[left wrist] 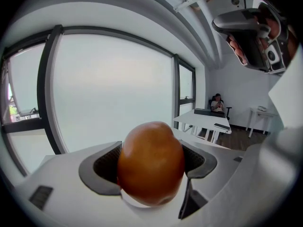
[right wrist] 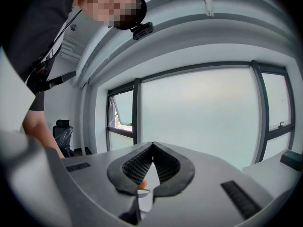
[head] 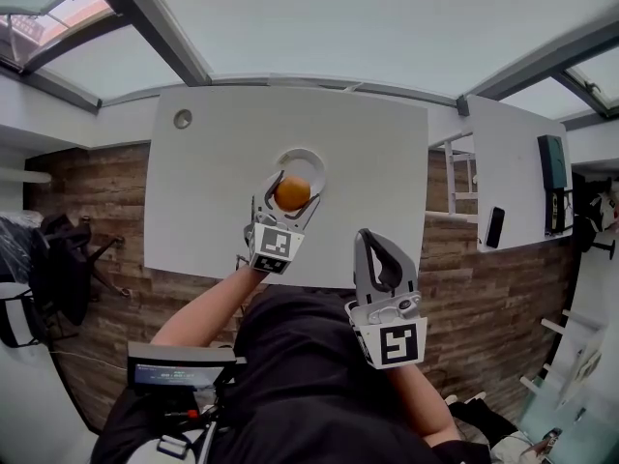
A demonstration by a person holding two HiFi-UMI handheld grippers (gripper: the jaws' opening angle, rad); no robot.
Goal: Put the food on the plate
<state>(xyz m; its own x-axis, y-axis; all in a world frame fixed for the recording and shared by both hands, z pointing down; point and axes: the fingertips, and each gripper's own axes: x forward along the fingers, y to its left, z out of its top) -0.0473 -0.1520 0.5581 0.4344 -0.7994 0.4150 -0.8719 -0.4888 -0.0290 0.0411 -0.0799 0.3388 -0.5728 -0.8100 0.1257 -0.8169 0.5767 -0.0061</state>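
A round orange-brown piece of food (head: 292, 193) hangs over the near rim of a white plate (head: 311, 159) on the white table (head: 213, 182). My left gripper (head: 290, 197) is shut on it, one jaw on each side. In the left gripper view the food (left wrist: 150, 168) fills the space between the dark pads (left wrist: 105, 167) of the left gripper (left wrist: 150, 162). My right gripper (head: 371, 236) is at the table's front edge, right of the plate, with nothing held. In its own view the right gripper (right wrist: 152, 146) has its tips touching.
A round grommet (head: 183, 118) sits at the table's far left. A second white table (head: 513, 177) to the right carries a phone (head: 494, 226) and a dark device (head: 551, 167). A black chair (head: 63, 259) stands on the wooden floor at left.
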